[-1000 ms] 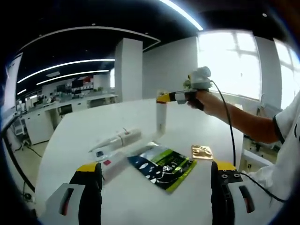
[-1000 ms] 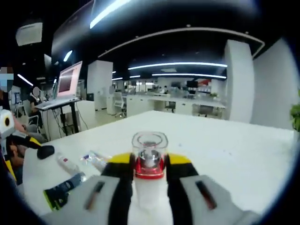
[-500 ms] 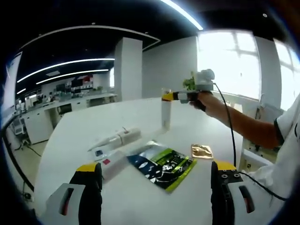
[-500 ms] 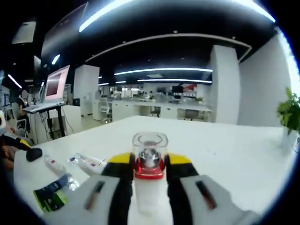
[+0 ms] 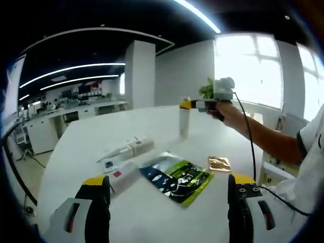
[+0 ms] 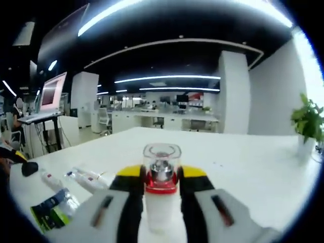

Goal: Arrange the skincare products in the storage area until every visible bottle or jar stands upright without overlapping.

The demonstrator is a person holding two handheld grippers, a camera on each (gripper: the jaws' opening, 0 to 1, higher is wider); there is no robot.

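Bottle [image 6: 161,195] with a clear cap stands upright on the white worktop [image 5: 152,121], clamped between the jaws of the right gripper [image 6: 161,174]. Releasing well means parting them gently so it stays standing. Two tubes [image 5: 125,151] and a green sachet [image 5: 177,177] lie flat nearby, before the left gripper [image 5: 167,190], its jaws apart.

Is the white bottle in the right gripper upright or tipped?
Upright: the white bottle stands vertical on the table, clear cap up, gripped near its top by the right gripper.
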